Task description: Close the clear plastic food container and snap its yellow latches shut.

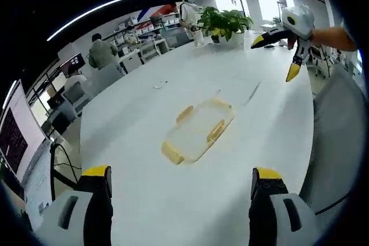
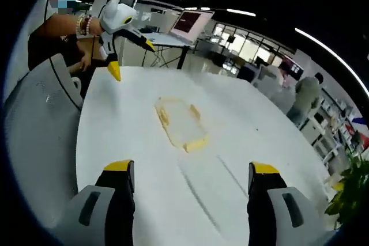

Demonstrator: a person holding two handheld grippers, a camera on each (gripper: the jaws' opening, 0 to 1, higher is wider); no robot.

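Where left tongs (image 1: 181, 180) gape, plant (image 1: 223, 22); container (image 1: 198, 130)

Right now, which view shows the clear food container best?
The left gripper view: the container lies larger and nearer centre, yellow latches distinct. The right gripper view shows it smaller and farther.
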